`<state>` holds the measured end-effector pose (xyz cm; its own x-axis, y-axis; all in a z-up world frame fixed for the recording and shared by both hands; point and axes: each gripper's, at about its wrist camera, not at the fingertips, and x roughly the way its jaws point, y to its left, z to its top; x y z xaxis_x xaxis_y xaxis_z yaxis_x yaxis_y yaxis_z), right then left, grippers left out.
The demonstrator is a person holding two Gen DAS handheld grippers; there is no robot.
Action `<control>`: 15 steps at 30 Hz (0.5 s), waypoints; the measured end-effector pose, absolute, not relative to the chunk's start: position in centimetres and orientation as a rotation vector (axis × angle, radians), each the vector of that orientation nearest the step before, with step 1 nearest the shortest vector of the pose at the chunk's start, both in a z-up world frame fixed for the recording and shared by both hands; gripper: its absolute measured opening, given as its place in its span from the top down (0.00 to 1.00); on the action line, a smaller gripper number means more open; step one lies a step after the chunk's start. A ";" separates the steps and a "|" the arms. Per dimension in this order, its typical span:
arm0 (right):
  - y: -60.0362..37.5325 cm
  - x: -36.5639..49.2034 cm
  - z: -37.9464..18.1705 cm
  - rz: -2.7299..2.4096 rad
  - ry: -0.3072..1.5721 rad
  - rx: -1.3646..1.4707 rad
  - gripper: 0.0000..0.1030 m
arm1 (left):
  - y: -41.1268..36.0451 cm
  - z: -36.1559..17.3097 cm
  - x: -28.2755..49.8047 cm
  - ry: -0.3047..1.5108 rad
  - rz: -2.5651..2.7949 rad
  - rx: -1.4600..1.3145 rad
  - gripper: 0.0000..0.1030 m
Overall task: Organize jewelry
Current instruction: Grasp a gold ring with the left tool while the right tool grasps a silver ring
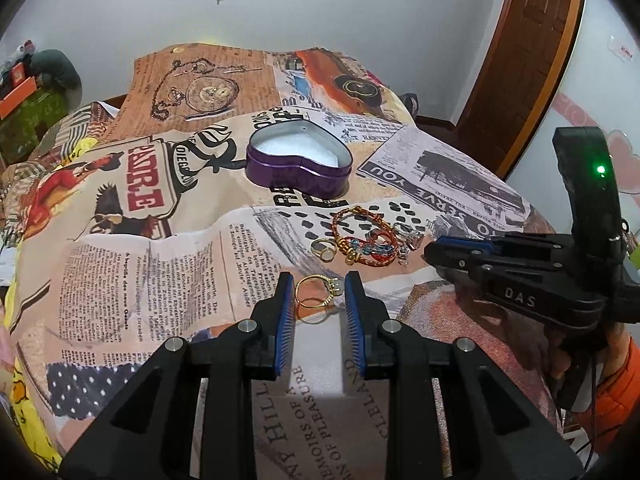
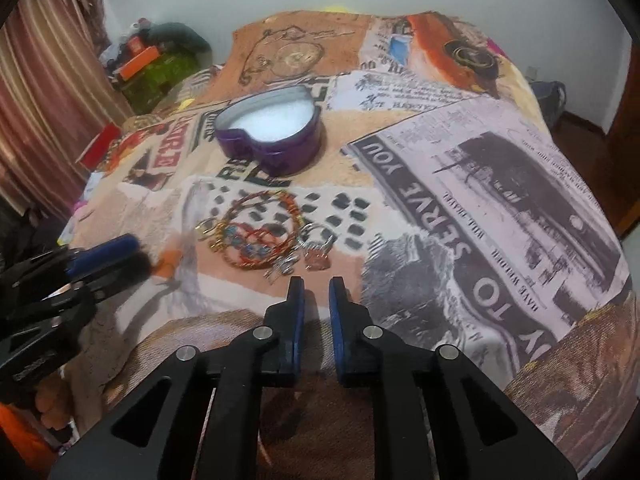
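Two low close views; shared tin (image 1: 299,160)

Dim, flat indoor light with soft shadows under the left gripper (image 1: 316,280) on the printed cloth (image 1: 160,264); left wrist view sharp, right wrist view motion-smeared, worst on the jewelry pile (image 2: 264,236), both with heavy fisheye bending and black corner vignetting.

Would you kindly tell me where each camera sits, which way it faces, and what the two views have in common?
Left wrist: on the left gripper, looking forward over a gold ring between its open fingers; the right gripper and the hand holding it show at right.
Right wrist: on the right gripper, facing the jewelry pile; the left gripper enters at left.
Shared: the purple heart tin, the pile and the printed cloth.
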<state>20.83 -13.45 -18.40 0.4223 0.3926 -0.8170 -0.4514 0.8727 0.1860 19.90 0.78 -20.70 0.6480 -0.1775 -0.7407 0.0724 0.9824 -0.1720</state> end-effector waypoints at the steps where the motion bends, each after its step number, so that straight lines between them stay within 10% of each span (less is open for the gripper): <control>1: -13.4 20.9 -18.4 0.528 1.004 -0.071 0.89 | 0.9 -20.8 19.9 0.855 -0.142 -0.134 0.76; 15: -12.0 22.0 -18.7 0.544 0.994 -0.112 0.85 | 1.5 -21.0 20.2 0.860 -0.121 -0.149 0.76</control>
